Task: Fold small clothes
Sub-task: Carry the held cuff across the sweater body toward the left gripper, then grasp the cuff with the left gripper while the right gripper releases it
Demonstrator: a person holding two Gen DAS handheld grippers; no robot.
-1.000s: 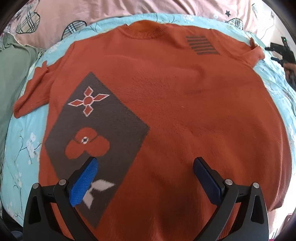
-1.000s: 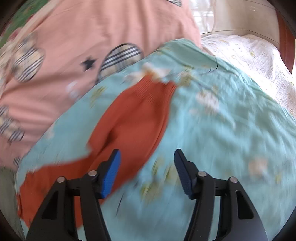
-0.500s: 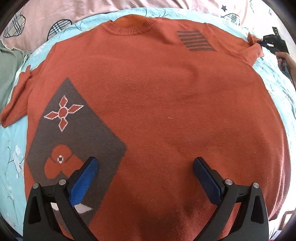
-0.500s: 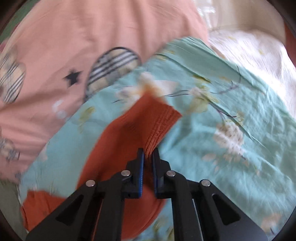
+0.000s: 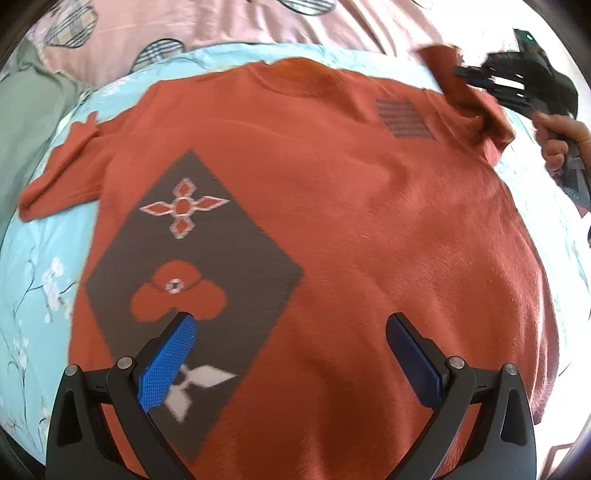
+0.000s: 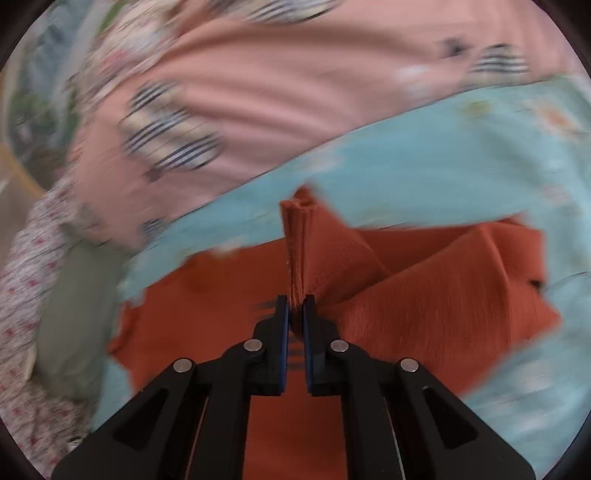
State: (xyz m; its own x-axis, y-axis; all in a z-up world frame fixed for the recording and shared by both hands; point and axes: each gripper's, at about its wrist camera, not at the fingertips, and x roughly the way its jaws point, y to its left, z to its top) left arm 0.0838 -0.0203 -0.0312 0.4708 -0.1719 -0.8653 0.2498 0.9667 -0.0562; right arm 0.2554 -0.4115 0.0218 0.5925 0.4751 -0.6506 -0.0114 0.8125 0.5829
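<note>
An orange knit sweater (image 5: pixel 351 206) with a dark diamond panel (image 5: pixel 199 280) lies front up on a light blue floral sheet (image 5: pixel 40 280). My left gripper (image 5: pixel 291 354) is open above the sweater's lower hem, touching nothing. My right gripper (image 6: pixel 295 314) is shut on the cuff of the right sleeve (image 6: pixel 299 240) and holds it lifted, with the sleeve (image 6: pixel 436 295) folding over the body. From the left wrist view the right gripper (image 5: pixel 476 75) is at the top right with the raised sleeve (image 5: pixel 458 88). The left sleeve (image 5: pixel 62 170) lies flat at the left.
A pink quilt with plaid hearts (image 5: pixel 221 26) lies along the far side of the bed. A green cloth (image 5: pixel 26 122) lies at the left. The person's hand (image 5: pixel 561 140) holds the right gripper's handle.
My right gripper closed on the sleeve cuff, lifted it and swung it left toward the sweater's chest. My left gripper stayed open and drifted over the hem.
</note>
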